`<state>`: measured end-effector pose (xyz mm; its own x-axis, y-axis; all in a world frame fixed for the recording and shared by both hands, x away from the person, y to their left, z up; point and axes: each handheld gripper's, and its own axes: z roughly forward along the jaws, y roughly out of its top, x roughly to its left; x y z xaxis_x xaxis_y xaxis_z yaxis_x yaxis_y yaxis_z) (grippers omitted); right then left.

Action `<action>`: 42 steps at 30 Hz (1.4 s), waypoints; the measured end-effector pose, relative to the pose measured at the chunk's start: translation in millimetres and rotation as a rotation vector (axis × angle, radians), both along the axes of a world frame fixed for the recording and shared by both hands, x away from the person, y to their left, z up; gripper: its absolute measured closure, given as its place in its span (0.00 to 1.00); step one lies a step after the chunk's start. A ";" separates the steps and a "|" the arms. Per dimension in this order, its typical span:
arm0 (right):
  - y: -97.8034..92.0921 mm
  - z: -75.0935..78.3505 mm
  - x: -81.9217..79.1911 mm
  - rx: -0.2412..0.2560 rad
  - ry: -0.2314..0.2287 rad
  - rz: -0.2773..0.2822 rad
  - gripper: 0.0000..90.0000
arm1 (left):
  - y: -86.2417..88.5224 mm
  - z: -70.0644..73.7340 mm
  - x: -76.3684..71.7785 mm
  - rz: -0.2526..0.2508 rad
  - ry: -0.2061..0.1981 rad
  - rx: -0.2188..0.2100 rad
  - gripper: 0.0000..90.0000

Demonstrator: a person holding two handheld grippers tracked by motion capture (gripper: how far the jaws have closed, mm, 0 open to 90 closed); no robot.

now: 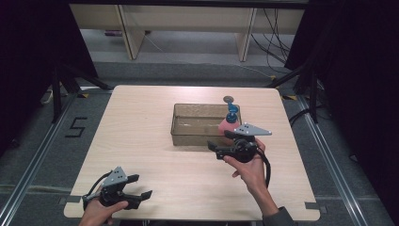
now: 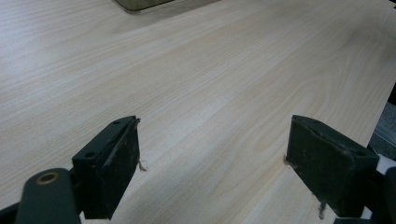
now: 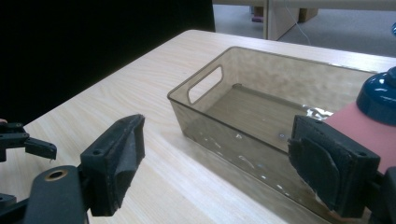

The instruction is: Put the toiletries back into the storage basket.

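Sitting on the floor to the left of the worktop point(image 1: 141, 141): a black mark point(image 1: 76, 127) reading like the number 5. No words readable on the pink bottle point(image 1: 227, 125) or its blue cap point(image 1: 232, 113).

Hovering near the front right corner of the clear brown bin point(image 1: 183, 136): the right claw point(image 1: 221, 143), held in a hand point(image 1: 251, 167). Spread wide apart and gripping nothing. Seen in the right gripper view point(image 3: 219, 163): one jaw over bare wood beside the bin point(image 3: 224, 116), the other jaw right in front of the pink bottle point(image 3: 359, 126). Touching the bottle or not, hard to tell.

Standing upright at the right end of the bin: the pink bottle with the blue cap point(image 3: 380, 95). Inside the bin or just past its wall, hard to tell. Lying on the worktop just behind the bin: a small round brown thing point(image 1: 229, 99).

Resting low at the front left of the worktop, well apart from the bin: the left claw point(image 1: 141, 186), held in the other hand point(image 1: 96, 214). Also spread wide and gripping nothing. Showing between its jaws in the left gripper view point(image 2: 210, 163): just pale wood point(image 2: 210, 70), with a corner of the bin point(image 2: 140, 4) at the top edge.
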<state>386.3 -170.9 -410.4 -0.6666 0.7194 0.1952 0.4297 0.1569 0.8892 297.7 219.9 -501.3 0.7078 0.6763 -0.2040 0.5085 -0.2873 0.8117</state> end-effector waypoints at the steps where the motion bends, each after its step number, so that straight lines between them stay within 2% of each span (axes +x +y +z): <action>1: 0.9 -1.5 0.0 0.001 -0.008 -0.002 0.21 | 0.0 0.0 0.0 0.001 0.000 0.000 0.18; 2: 0.1 -1.3 -0.5 -0.014 -0.022 -0.010 0.21 | 0.0 0.0 0.0 0.000 0.000 0.000 0.19; 3: 0.8 -1.0 -1.9 -0.015 -0.005 -0.009 0.22 | 0.0 0.0 0.0 0.000 0.000 0.000 0.19; 4: 2.2 -2.6 -1.8 0.002 -0.006 0.007 0.22 | 0.0 0.0 0.0 0.000 0.000 0.000 0.19; 7: 3.0 -3.7 -3.6 0.005 -0.009 0.005 0.22 | 0.5 0.1 0.2 -0.003 0.000 0.007 0.19; 8: 4.8 -5.1 -5.5 0.002 0.013 0.006 0.22 | 0.5 0.0 0.2 -0.003 0.000 0.007 0.19; 9: 4.8 -5.1 -5.5 0.002 0.013 0.006 0.22 | 0.5 0.0 0.2 -0.003 0.000 0.007 0.19; 10: 5.1 -6.4 -5.8 -0.015 -0.014 0.001 0.22 | 0.0 -0.1 0.0 0.000 0.000 0.000 0.19; 12: 7.4 -7.5 -8.3 0.008 0.018 0.003 0.22 | 0.6 -0.3 0.3 -0.003 -0.002 0.003 0.19; 13: 7.3 -8.1 -7.9 0.003 0.000 0.016 0.21 | 0.6 -0.3 0.3 -0.003 -0.003 0.003 0.19; 14: 6.7 -7.7 -8.7 -0.014 -0.006 0.005 0.21 | 0.6 0.0 0.2 -0.002 0.000 0.007 0.19; 15: 7.3 -9.1 -8.7 -0.008 -0.018 0.005 0.20 | 0.5 0.0 0.2 -0.003 0.000 0.007 0.19; 17: 8.8 -10.1 -10.7 0.025 0.031 0.004 0.18 | 0.4 0.0 0.2 -0.003 0.000 0.007 0.19; 19: 8.6 -12.3 -10.6 0.019 0.022 0.005 0.18 | 0.5 0.0 0.2 -0.004 0.001 0.008 0.19; 20: 8.3 -13.3 -10.3 0.015 -0.003 -0.007 0.17 | 0.5 -0.1 0.2 -0.004 0.000 0.008 0.19; 21: 8.8 -13.4 -11.9 0.031 0.022 -0.004 0.17 | 0.5 -0.1 0.3 -0.004 0.000 0.008 0.19; 24: 8.9 -16.2 -11.2 0.027 0.005 0.008 0.17 | 0.5 -0.1 0.3 -0.005 0.002 0.009 0.19; 25: 8.0 -15.4 -12.4 0.008 0.001 -0.002 0.17 | 0.5 -0.1 0.3 -0.005 0.002 0.010 0.19; 26: 9.6 -16.1 -13.7 0.036 0.029 -0.001 0.17 | 0.4 -0.3 0.3 -0.004 0.000 0.008 0.19; 29: 9.8 -17.7 -13.3 0.028 0.002 0.009 0.17 | 0.6 0.0 0.3 -0.006 0.004 0.011 0.19; 31: 9.5 -17.8 -14.6 0.025 0.002 0.008 0.17 | 0.6 -0.2 0.3 -0.005 0.003 0.010 0.19; 34: 10.9 -18.5 -17.2 0.035 0.033 0.013 0.17 | 0.6 -0.7 0.5 -0.005 -0.001 0.004 0.19; 37: 10.9 -19.3 -17.7 0.024 0.018 0.001 0.17 | 0.6 -0.7 0.5 -0.004 0.000 0.005 0.19; 39: 10.8 -20.1 -18.9 0.042 0.016 0.014 0.17 | 0.6 -0.8 0.5 -0.004 -0.001 0.004 0.18; 40: 10.3 -20.7 -18.8 0.033 0.001 0.012 0.17 | 0.5 -1.2 0.5 -0.003 -0.005 0.002 0.19; 41: 10.3 -20.7 -18.8 0.033 0.001 0.012 0.17 | 0.5 -1.2 0.5 -0.003 -0.005 0.002 0.19; 42: 11.1 -21.2 -20.2 0.045 0.019 0.017 0.17 | 0.6 -0.9 0.5 -0.004 -0.003 0.004 0.19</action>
